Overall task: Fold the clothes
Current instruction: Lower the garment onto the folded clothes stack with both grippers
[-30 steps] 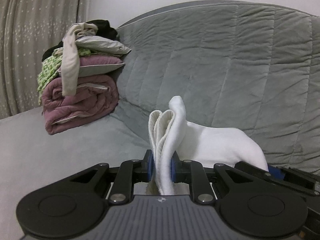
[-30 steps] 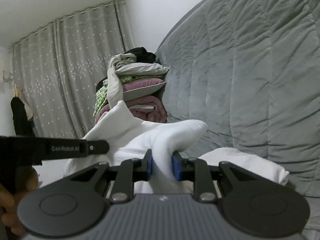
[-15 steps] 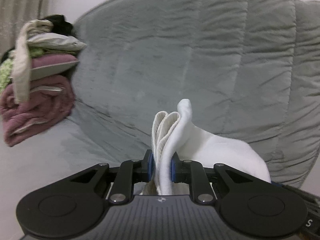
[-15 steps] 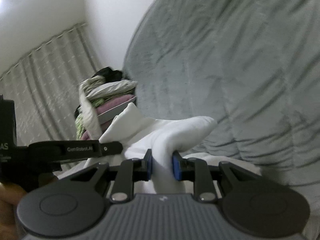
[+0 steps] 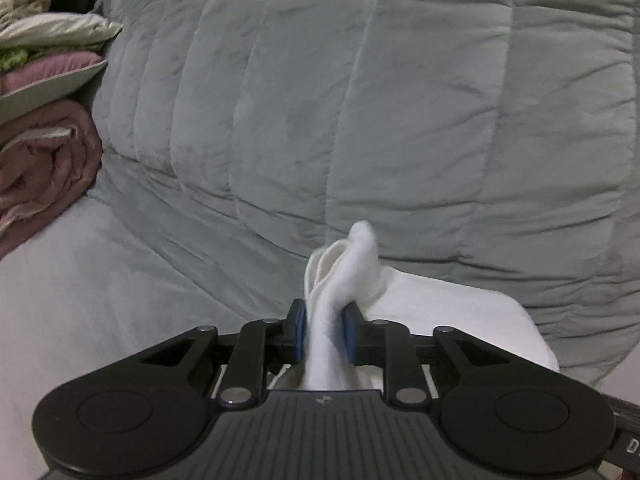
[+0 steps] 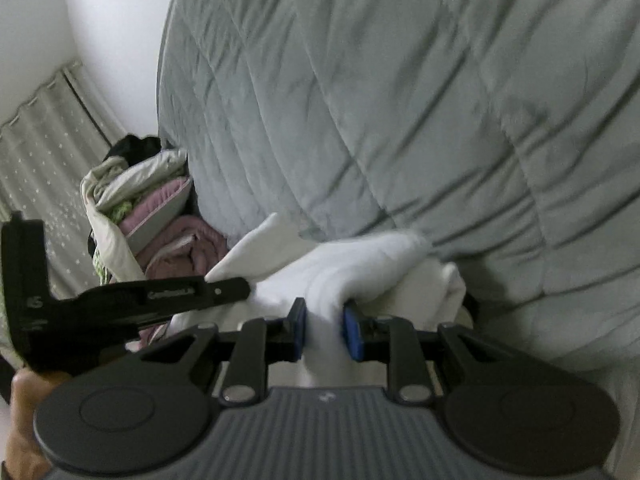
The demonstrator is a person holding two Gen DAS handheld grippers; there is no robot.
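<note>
White cloth (image 5: 448, 304) hangs between both tongs, bunched in front of a grey quilted backrest (image 5: 360, 100). The left tongs (image 5: 323, 334) have a gathered fold of the cloth between their blue pads (image 5: 299, 334); their jaws are opening, and a thin gap shows beside the right pad while the fold stands up between them. The right tongs (image 6: 325, 334) pinch another thick fold, the cloth bulging over the pads and draping away to the right. In the right wrist view the left tool's black arm (image 6: 160, 296) crosses the lower left, touching the cloth's pointed corner, and part of a hand (image 6: 20, 412) shows beneath it at the frame edge. The rest of the cloth lies low against the backrest, near the seat (image 5: 100, 280). A pile (image 5: 44, 120) of folded bedding and clothes, pink, pale and green, sits well to the left against the backrest. A dotted curtain (image 6: 36, 148) hangs behind it, beside a white wall (image 6: 112, 20).
</note>
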